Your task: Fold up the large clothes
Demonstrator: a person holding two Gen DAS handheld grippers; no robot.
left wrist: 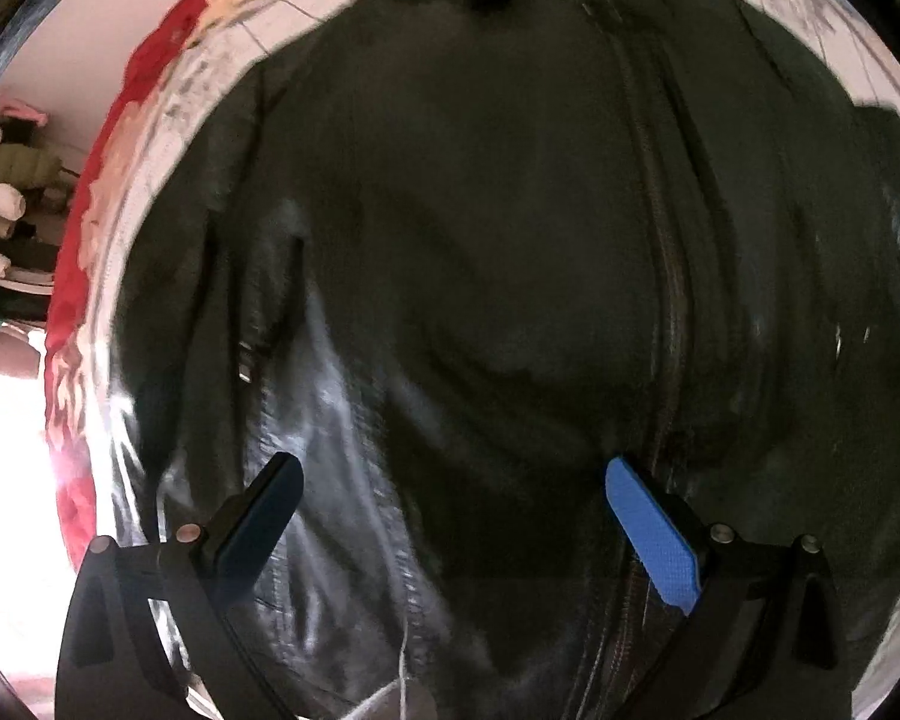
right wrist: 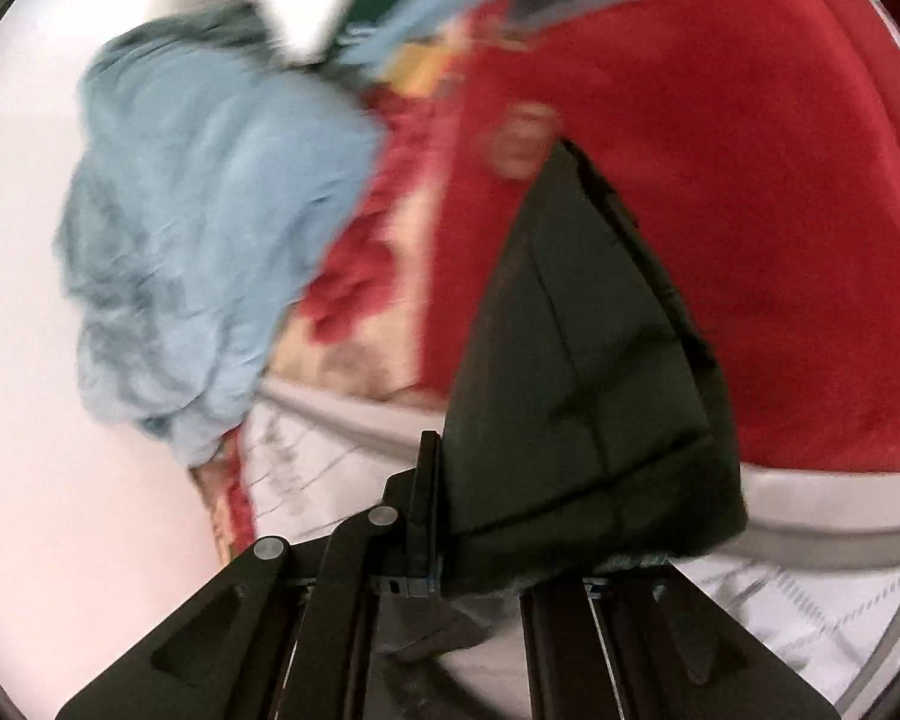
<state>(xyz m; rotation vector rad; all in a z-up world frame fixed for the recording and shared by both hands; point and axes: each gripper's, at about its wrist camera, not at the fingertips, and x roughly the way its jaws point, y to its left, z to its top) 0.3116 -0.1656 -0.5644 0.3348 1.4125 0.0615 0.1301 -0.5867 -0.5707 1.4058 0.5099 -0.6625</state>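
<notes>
Rightward, jaws pinch jacket (right wrist: 576, 372) edge; left gripper (left wrist: 453, 516) spread.

Bed in a pale-walled room, glare at one side

A bed (left wrist: 168, 102) carries a white sheet with grey grid lines and a red floral border along its edge; a red blanket (right wrist: 750, 210) covers its far part. A plain pale wall (right wrist: 24, 240) stands behind, folded clothes (left wrist: 6, 192) are stacked past the bed's left edge, and bright light (left wrist: 6, 450) washes out the floor there.
</notes>
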